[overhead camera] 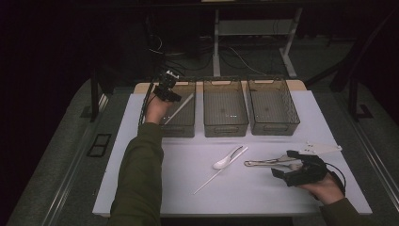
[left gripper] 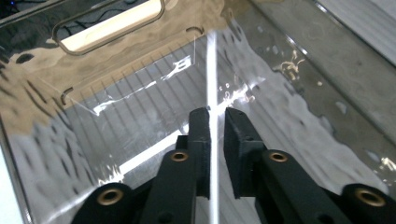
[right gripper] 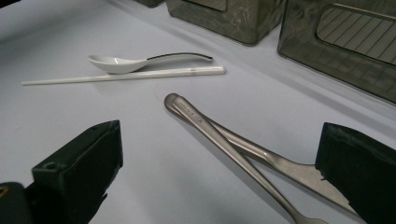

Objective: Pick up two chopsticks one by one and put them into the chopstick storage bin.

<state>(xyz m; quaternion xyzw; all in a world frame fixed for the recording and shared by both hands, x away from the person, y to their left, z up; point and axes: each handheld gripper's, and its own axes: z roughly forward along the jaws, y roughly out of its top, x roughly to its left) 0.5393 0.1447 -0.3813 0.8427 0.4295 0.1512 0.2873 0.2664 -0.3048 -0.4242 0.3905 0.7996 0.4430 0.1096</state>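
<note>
The left gripper [left gripper: 212,122] holds a white chopstick [left gripper: 211,70] between nearly closed jaws inside the left bin [overhead camera: 188,128], the stick's long axis running on toward the bin's far wall. The right gripper [right gripper: 219,177] rests open on the worktop [overhead camera: 263,193], its jaws either side of two crossed metal utensils [right gripper: 224,140]. A white spoon [overhead camera: 227,158] and second chopstick [overhead camera: 214,175] lie left of those utensils, with open room around.
</note>
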